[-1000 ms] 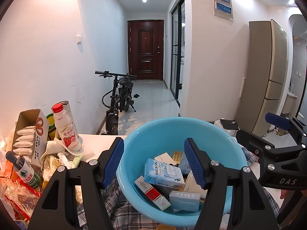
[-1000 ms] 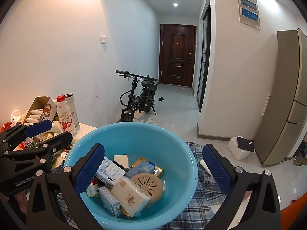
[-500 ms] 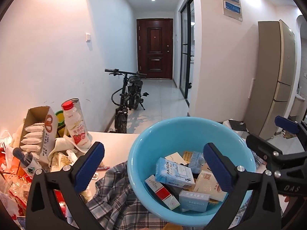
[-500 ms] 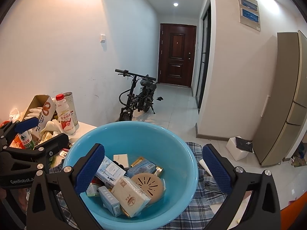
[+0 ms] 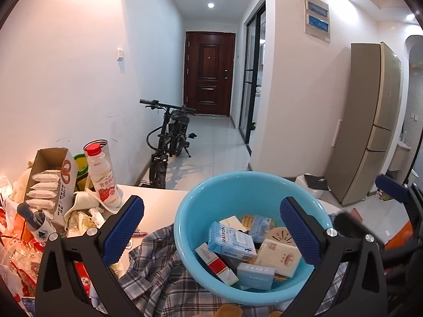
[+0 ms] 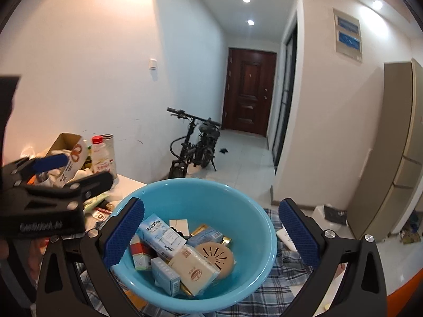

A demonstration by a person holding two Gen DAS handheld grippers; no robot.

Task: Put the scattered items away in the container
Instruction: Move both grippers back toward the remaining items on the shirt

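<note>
Looking along the left gripper (image 5: 211, 227), its jaws stand wide apart, having just sprung apart, with nothing clasped; they frame the near left part of the blue basin (image 5: 232, 192), which sits on a plaid cloth (image 5: 156, 261). Inside the basin, at 6 o'clock in the view, lies a blue box (image 5: 232, 243) reading "RAISON", beside a cream packet (image 5: 280, 256), a red-and-white box (image 5: 216, 264) and a round tan lid (image 5: 280, 235). At 9 o'clock a milk bottle (image 5: 101, 177) with a red cap and strawberry label stands by an open carton (image 5: 50, 179); their print is too small to read. The right gripper (image 5: 370, 211) is blurred and cut off at 3 o'clock.

From the right wrist, the right gripper (image 6: 211, 229) also hangs released over the basin (image 6: 211, 192), fingers either side of its contents. The "RAISON" box (image 6: 164, 235) shows again. At 9 o'clock the left gripper (image 6: 53, 174) is blurred, its white lettering unreadable.
</note>
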